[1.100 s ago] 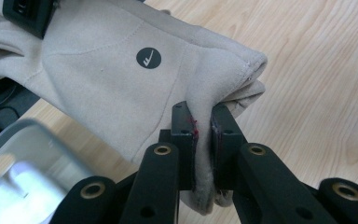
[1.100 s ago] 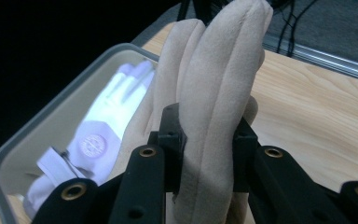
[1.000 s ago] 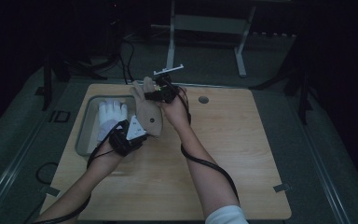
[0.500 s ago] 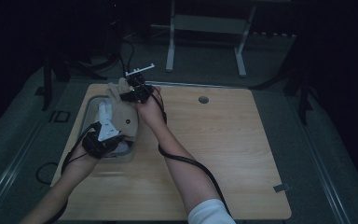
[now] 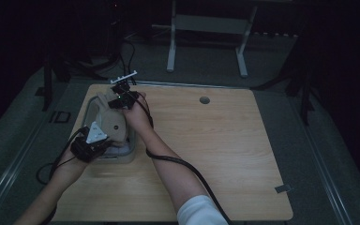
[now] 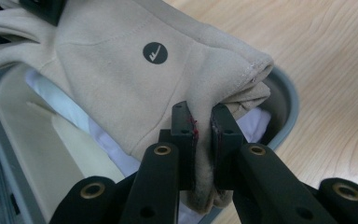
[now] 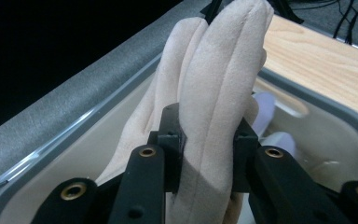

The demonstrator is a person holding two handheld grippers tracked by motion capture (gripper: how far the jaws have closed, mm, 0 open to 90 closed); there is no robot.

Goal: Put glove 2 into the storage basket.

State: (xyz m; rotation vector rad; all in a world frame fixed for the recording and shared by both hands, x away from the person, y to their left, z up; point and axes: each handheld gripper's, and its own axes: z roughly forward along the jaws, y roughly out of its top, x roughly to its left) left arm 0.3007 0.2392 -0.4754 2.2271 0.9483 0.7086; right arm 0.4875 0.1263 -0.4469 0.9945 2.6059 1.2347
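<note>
Glove (image 6: 135, 70) is gripped at its cuff by the left claw (image 6: 203, 135) and at its fingers by the right claw (image 7: 208, 144), stretched flat over the bin (image 5: 130, 151) for lowering in.

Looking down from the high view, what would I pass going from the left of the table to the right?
Left gripper → beige glove held over the grey tray → right gripper → round hole in the tabletop → dark tape tab near the right edge.

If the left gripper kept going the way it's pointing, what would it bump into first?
Probably the right gripper. The left gripper, shut on the glove, points along it toward the far end, where the right one holds it. Depth is hard to judge.
</note>
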